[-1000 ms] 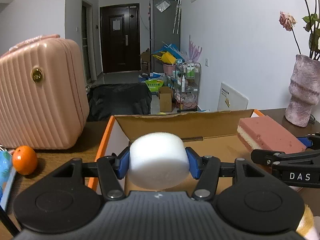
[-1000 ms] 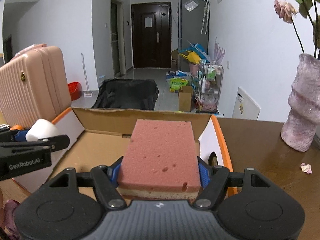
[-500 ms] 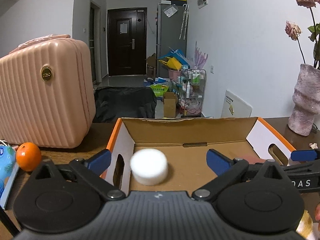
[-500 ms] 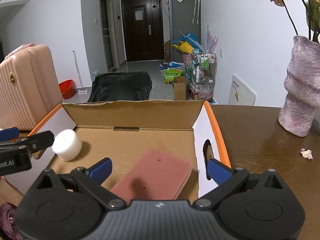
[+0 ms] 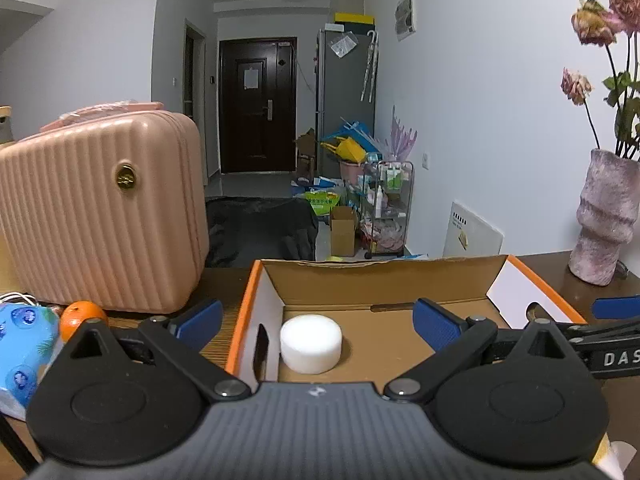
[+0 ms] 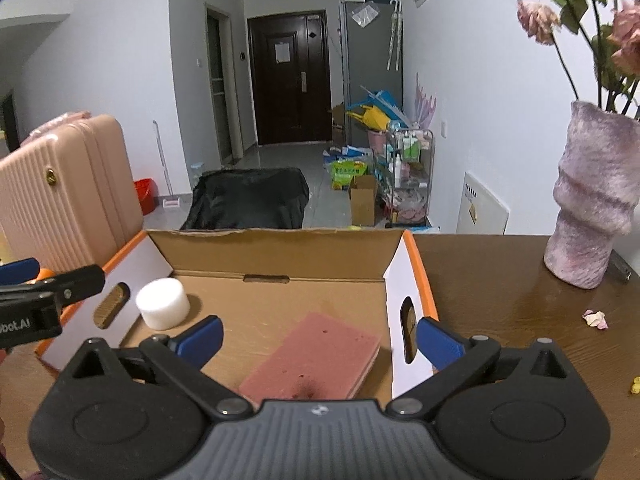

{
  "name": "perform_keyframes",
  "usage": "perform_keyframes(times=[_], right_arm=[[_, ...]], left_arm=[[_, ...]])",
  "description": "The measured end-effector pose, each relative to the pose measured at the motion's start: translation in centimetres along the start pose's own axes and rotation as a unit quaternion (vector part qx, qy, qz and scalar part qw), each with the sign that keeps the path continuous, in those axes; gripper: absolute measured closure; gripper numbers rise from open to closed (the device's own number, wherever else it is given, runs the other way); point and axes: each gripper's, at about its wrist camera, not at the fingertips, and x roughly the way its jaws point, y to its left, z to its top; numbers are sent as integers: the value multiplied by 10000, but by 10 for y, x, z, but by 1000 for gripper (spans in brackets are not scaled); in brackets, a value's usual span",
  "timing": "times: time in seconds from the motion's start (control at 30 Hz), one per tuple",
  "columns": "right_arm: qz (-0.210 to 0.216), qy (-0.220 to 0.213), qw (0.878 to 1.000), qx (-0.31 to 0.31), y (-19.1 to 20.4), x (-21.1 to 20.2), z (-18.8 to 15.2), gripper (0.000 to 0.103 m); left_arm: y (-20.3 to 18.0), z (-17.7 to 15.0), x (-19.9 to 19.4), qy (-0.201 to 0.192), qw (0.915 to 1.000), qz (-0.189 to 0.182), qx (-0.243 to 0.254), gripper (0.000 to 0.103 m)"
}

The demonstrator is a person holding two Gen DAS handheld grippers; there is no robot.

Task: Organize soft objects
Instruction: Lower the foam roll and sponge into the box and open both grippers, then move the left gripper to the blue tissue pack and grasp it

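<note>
An open cardboard box (image 5: 384, 276) (image 6: 276, 248) with orange edges stands on the wooden table. A white round foam puck (image 5: 311, 343) (image 6: 163, 303) lies on the box floor at its left side. A pink sponge block (image 6: 316, 354) lies flat at the box's right side. My left gripper (image 5: 318, 326) is open, its blue pads spread wide above and short of the puck, touching nothing. My right gripper (image 6: 318, 340) is open too, above the near end of the sponge. Each gripper shows at the edge of the other's view.
A pink ribbed suitcase (image 5: 100, 208) stands left of the box, with an orange (image 5: 80, 314) and a blue patterned pack (image 5: 22, 348) in front of it. A mauve vase (image 6: 596, 196) with dried roses stands at the right. Petals (image 6: 595, 318) lie on the table.
Both grippers opened and let go: the white puck and the pink sponge dropped onto the box floor. Both hands then drew back and rose a little from the box.
</note>
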Motion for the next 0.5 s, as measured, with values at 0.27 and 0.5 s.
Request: perform_keyframes(times=[0.27,0.5], right_arm=[[43,-104,9999,-75,2,-31,-12,0],[29,-160,9997,-154,6,-55,-28,0]], left_arm=[[11,-7,-25,-60,10000,26,-68,0],[14,-16,-48,-39,9999,-22,-91,0]])
